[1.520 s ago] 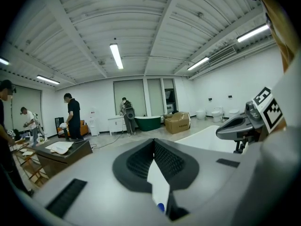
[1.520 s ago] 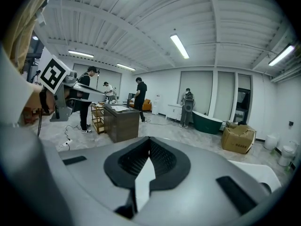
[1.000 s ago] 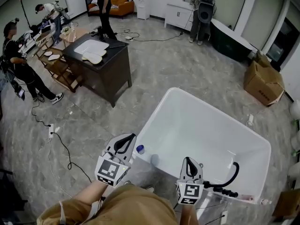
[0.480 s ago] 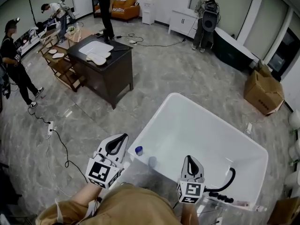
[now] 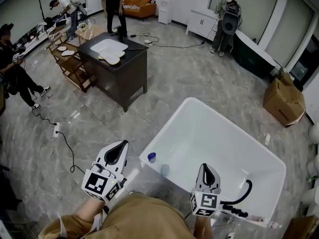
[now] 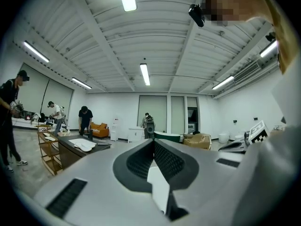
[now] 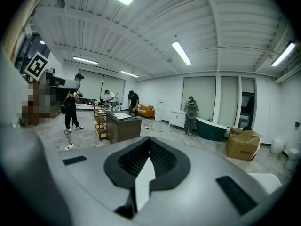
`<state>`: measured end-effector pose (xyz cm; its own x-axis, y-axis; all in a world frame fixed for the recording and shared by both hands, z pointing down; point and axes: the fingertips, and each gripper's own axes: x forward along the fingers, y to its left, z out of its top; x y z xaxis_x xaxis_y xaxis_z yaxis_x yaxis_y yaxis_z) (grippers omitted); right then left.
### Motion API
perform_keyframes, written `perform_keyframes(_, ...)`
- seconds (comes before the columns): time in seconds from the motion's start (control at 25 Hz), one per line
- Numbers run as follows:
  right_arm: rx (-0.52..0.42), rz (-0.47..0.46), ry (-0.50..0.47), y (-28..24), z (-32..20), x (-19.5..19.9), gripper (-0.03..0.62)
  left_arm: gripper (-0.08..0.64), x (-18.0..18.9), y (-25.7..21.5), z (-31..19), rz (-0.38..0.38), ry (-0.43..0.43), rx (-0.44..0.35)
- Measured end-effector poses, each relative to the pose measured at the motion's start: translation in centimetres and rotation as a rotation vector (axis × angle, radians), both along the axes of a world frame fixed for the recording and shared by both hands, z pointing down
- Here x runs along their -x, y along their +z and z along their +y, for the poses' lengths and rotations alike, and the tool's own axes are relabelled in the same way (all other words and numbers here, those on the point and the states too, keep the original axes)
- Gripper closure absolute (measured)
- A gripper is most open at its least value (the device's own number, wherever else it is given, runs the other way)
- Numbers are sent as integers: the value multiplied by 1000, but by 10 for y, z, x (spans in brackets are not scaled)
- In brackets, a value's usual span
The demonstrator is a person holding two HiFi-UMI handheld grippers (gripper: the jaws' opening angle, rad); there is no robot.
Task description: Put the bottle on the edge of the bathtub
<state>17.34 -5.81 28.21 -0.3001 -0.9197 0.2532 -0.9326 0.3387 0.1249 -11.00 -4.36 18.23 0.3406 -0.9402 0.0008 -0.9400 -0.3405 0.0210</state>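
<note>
We hold the left gripper over the floor just off the bathtub's near left corner, its fingers pressed together on nothing. The right gripper hangs over the tub's near edge, its fingers also closed and empty. Between the two, the blue-capped bottle stands on the rim at that near left corner, and neither gripper touches it. Farther off are a dark counter, a cardboard box and several people.
</note>
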Motion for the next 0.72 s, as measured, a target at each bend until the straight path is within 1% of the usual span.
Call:
perform_keyframes(0.16, -12, -7, -14, -7, 0, 2, 588, 552, 1, 3, 7, -11, 1, -13)
perform_keyframes(0.28, -11, -32, -32, -10, 1, 10, 588, 552, 5, 7, 10, -4, -11, 6)
perform_keyframes(0.52, -13, -64, -59, -13, 3, 27, 588, 552, 6, 10, 11, 4, 13, 25)
perform_keyframes(0.72, -23, -73, -57, -19, 5, 33, 588, 552, 12, 6, 11, -3, 23, 6)
